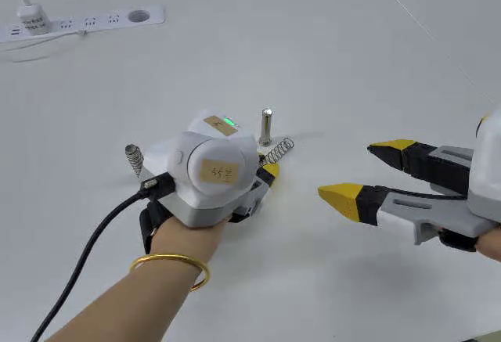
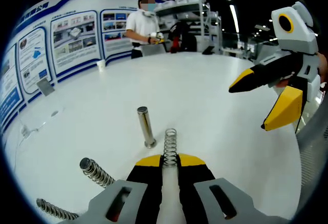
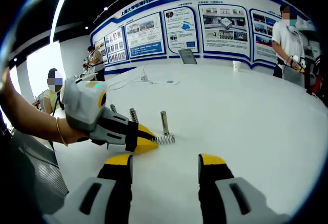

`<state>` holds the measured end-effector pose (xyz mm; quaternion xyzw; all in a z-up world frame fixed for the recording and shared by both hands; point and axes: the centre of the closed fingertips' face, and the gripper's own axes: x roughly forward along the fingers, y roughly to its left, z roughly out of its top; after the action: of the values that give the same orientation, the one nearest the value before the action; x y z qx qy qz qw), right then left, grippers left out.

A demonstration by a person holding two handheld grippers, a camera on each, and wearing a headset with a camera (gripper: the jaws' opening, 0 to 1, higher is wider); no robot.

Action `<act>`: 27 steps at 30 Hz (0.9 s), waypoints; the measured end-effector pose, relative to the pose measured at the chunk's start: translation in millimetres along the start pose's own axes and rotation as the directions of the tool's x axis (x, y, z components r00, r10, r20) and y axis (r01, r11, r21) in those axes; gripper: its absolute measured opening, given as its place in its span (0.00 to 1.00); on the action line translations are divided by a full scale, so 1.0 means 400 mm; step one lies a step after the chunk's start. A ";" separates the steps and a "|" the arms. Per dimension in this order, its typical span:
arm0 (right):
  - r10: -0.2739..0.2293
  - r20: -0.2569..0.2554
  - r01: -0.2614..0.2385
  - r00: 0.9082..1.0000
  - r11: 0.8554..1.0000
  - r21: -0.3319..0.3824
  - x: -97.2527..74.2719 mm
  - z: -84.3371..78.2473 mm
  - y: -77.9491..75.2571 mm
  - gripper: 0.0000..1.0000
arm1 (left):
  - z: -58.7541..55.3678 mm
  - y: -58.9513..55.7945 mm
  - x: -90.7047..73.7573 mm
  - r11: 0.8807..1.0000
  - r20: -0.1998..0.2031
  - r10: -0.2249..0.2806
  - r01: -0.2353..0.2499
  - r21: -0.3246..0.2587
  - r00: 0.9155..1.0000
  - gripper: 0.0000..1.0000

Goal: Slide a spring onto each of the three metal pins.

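here's the spring (image 2: pixel 170 144), pinched at its lower end between the yellow-tipped fingers of the left gripper (image 2: pixel 169 161), which are clamped tight on it, and its free end pokes out forward. just beside it stands the bare pin (image 2: pixel 146 126), upright on the counter (image 2: pixel 215 131), with nothing on it yet. in the head view the spring lies low by the foot of that pin, off to one side rather than over its top. further out on the left gripper's side, a second pin (image 2: pixel 95 170) looks to be wearing its coil already. a third coil (image 2: pixel 54 209) shows right at the edge, too cut off there to be sure. the right gripper view, though, has two coiled posts side by side behind the left gripper, so i'd call it two down, one to go. the right gripper (image 1: pixel 356 171) hangs well apart on the right, fingers spread wide, carrying nothing. what's left, by my read: bring the spring's open end over the bare pin's top and slide it down. a power strip (image 1: pixel 78 23) lies far back on the counter.
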<state>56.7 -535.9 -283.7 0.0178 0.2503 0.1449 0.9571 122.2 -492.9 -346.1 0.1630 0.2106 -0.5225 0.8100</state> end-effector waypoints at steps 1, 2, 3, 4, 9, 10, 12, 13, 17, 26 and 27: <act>0.003 0.012 -0.003 1.000 1.000 0.008 0.002 0.010 0.003 0.53 | 0.003 -0.002 -0.006 1.000 0.006 -0.001 0.001 0.004 1.000 0.10; 0.006 0.017 -0.006 1.000 1.000 0.015 0.004 0.016 0.005 0.52 | 0.005 -0.003 -0.010 1.000 0.008 -0.001 0.001 0.005 1.000 0.10; 0.008 0.021 -0.008 1.000 1.000 0.024 0.005 0.021 0.006 0.52 | 0.008 -0.004 -0.014 1.000 0.012 -0.002 0.002 0.006 1.000 0.10; 0.002 0.025 -0.003 1.000 0.999 0.055 0.009 0.027 0.006 0.51 | 0.013 -0.007 -0.020 1.000 0.021 -0.005 0.004 0.008 1.000 0.10; -0.002 0.068 -0.009 0.998 0.986 0.166 0.015 0.055 0.005 0.48 | 0.032 -0.026 -0.045 0.999 0.049 -0.023 0.022 0.023 0.999 0.10; -0.007 0.072 -0.005 0.997 0.985 0.174 0.015 0.058 0.003 0.48 | 0.036 -0.028 -0.049 0.999 0.055 -0.024 0.023 0.025 0.998 0.10; -0.008 0.073 -0.005 0.997 0.984 0.178 0.015 0.062 0.002 0.48 | 0.046 -0.032 -0.060 0.999 0.070 -0.026 0.024 0.025 0.997 0.10; -0.008 0.075 -0.005 0.997 0.983 0.182 0.015 0.064 0.003 0.47 | 0.052 -0.033 -0.065 0.999 0.079 -0.026 0.024 0.024 0.997 0.10; 0.009 0.111 -0.035 0.994 0.970 0.241 0.012 0.084 0.013 0.44 | 0.077 -0.040 -0.088 1.000 0.116 -0.025 0.025 0.005 0.993 0.10; 0.026 0.178 -0.090 0.984 0.927 0.364 0.006 0.120 0.020 0.39 | 0.138 -0.065 -0.143 0.999 0.216 -0.032 0.036 -0.015 0.976 0.10; 0.026 0.179 -0.092 0.983 0.924 0.371 0.006 0.122 0.021 0.39 | 0.142 -0.068 -0.147 0.999 0.223 -0.034 0.038 -0.013 0.974 0.10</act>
<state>80.2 -525.4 -241.4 0.2214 0.1897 0.1208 0.9489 85.7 -485.5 -268.4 0.0926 0.1260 -0.5503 0.8202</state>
